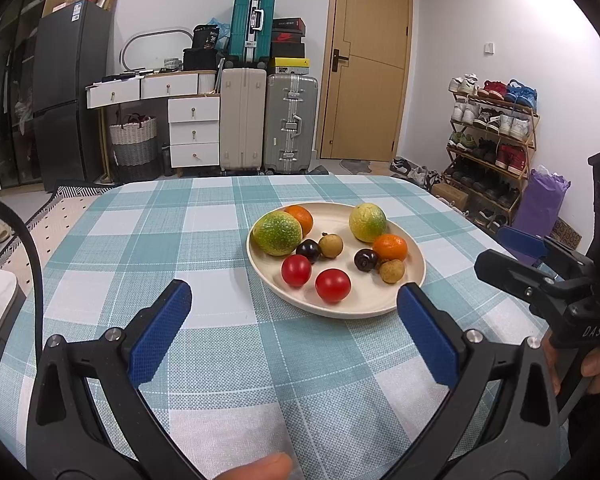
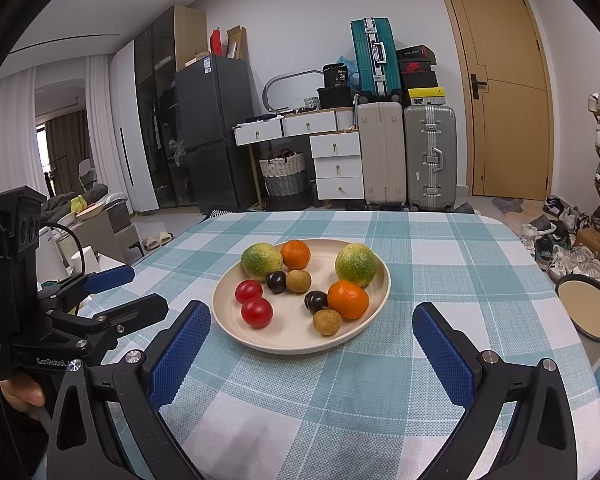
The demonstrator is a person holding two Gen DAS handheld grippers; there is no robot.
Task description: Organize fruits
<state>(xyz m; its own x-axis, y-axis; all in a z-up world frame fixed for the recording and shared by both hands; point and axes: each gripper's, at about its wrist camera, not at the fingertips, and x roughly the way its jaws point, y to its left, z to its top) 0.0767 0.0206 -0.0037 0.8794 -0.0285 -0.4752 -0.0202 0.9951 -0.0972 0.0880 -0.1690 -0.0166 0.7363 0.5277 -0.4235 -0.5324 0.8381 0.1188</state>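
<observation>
A cream plate point(image 2: 374, 300) was found near the middle of a table covered by a teal-and-white checked cloth point(image 2: 440, 260). Ten fruits were counted on it: two green-yellow citrus point(image 2: 356, 265), two oranges point(image 2: 348, 299), two red tomatoes point(image 2: 257, 312), two dark plums point(image 2: 316, 301) and two tan longans point(image 2: 327, 321) (several touching their neighbours). The left gripper point(image 1: 294, 300) was held just short of the plate's near rim, fingers spread wide, nothing between them. The right gripper point(image 2: 311, 318) was likewise held wide open and empty, the plate's near edge seen between its pads. No obstruction was noted between grippers and plate. Suitcases point(image 2: 428, 156), a white drawer unit point(image 2: 336, 164), a fridge point(image 2: 210, 132) and a shoe rack point(image 1: 492, 140) were recorded beyond the table.
</observation>
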